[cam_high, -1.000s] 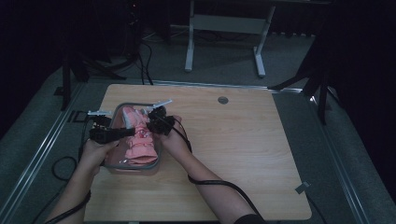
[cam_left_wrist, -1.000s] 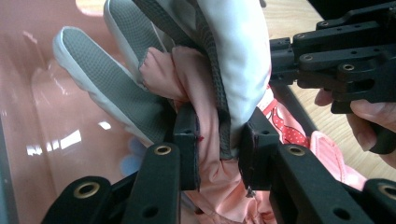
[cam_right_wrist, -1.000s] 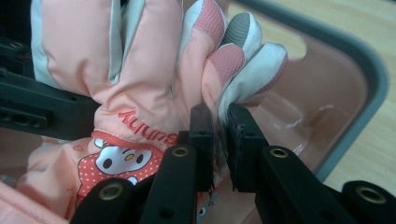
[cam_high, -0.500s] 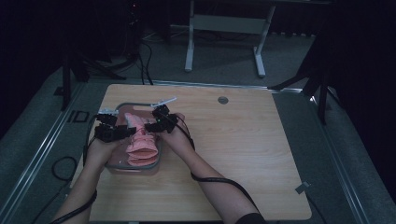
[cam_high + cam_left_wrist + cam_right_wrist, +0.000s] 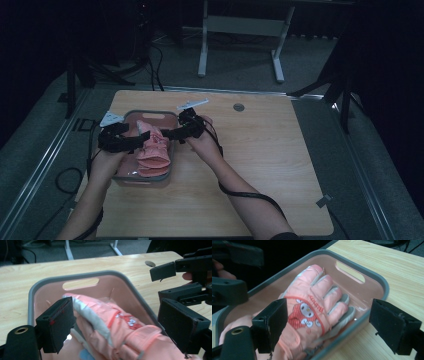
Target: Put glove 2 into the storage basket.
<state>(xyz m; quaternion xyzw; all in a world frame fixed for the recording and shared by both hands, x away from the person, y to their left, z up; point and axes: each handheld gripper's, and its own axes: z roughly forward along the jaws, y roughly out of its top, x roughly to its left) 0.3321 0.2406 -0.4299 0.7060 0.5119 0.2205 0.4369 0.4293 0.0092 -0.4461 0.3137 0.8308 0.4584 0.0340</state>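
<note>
Glove [image 5: 152,150] in basket [image 5: 150,116], between open tongs [image 5: 134,141]

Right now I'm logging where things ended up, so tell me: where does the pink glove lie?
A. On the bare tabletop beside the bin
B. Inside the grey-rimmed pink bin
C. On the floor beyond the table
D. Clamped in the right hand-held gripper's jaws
B. The pink glove rests inside the grey-rimmed bin, and the right hand-held gripper stands open with its jaws clear of it.
</note>
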